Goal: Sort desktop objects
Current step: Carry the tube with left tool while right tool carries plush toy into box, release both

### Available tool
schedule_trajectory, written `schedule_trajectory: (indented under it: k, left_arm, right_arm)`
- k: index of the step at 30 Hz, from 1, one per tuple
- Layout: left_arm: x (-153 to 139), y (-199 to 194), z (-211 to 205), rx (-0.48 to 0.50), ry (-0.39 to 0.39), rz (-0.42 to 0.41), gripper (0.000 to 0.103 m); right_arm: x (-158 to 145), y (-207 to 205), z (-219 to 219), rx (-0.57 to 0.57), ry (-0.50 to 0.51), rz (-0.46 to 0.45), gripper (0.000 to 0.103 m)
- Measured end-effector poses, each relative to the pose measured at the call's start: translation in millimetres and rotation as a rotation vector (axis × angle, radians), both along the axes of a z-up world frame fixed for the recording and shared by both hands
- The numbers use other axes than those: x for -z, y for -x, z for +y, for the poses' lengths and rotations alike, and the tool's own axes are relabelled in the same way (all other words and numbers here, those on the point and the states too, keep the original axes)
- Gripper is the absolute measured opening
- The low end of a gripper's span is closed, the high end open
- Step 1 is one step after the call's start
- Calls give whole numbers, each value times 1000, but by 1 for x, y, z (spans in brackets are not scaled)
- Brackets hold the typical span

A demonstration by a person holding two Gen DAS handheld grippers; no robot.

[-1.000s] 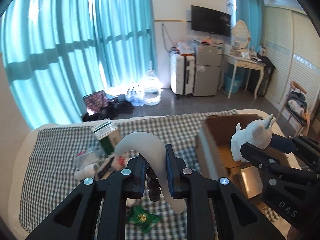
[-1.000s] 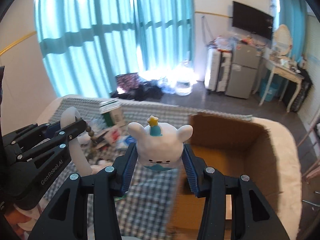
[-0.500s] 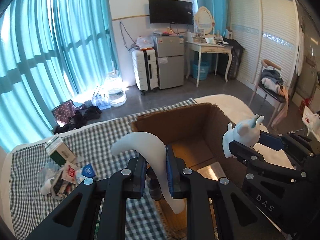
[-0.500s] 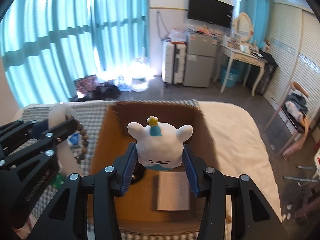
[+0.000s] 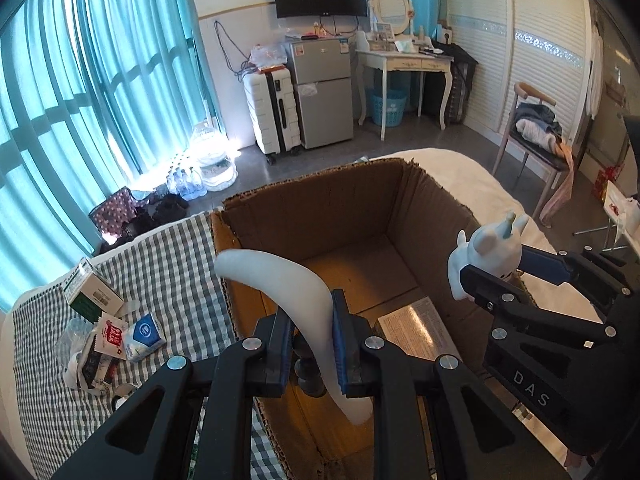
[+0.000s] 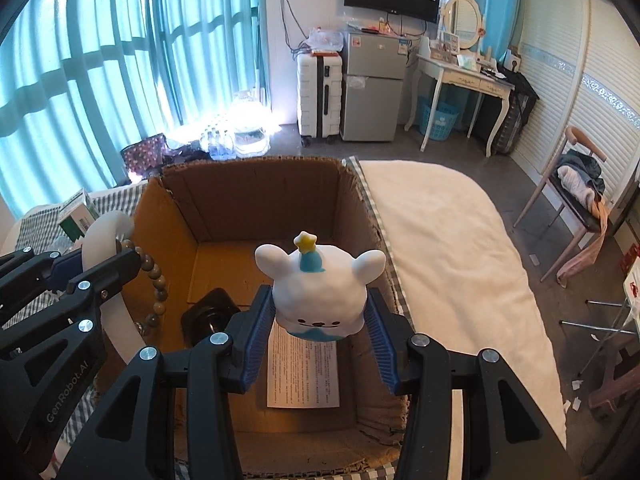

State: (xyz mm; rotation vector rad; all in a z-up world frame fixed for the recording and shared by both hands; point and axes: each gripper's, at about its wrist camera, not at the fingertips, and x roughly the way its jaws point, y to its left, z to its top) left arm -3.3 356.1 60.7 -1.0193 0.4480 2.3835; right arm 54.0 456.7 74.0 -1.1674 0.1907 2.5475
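both tongs [image 5: 312, 344] [image 6: 316, 340] loaded, poised over cardboard box [image 6: 256, 196]

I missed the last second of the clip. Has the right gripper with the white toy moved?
Yes. The right gripper carried the white toy from over the checked cloth to above the cardboard box.

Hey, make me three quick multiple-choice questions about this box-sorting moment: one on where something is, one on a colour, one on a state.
1. Where does the printed sheet lie?
A. on the cardboard box floor
B. on the checked cloth
C. on the chair

2. What colour is the star on the white toy?
A. red
B. yellow
C. green

3. How is the right gripper?
A. open, holding nothing
B. out of sight
C. shut on the toy

Answers: 1 A, the sheet rests inside the box; 2 B, the star on its head is yellow; 3 C, both pads press its sides.
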Motion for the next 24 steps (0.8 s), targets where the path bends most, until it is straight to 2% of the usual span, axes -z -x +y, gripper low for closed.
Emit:
schedule_trajectory:
  k: [9,10,11,12,13,14,16,21,24]
  left_arm:
    - [13,4,3,-1,27,-35,20]
    - [13,4,3,-7,28,-36,28]
    - [12,5,3,-15,30,-36,40]
    - [12,6,0,-27,32,-29,49]
    - [10,7,-1,-52,45,-8,64]
    - [8,8,-4,-81,63,16,77]
    - [4,10,-9,-91,51,30,85]
    - [-6,11,-20,-104,35,42,85]
    - [-8,10,-29,-109,27,40,85]
  right_arm:
    - [19,1,3,-5,19,-29,46]
    - [19,1,4,-6,20,-27,46]
    - [18,0,3,-5,16,-25,50]
    - [17,0,4,0,8,-21,66]
    - [16,-1,4,7,-5,-11,73]
    - [14,-2,3,14,-23,-1,77]
    - [11,-3,3,24,-48,4,77]
    - [9,-4,7,31,-2,7,77]
    - [6,-5,6,26,-14,11,77]
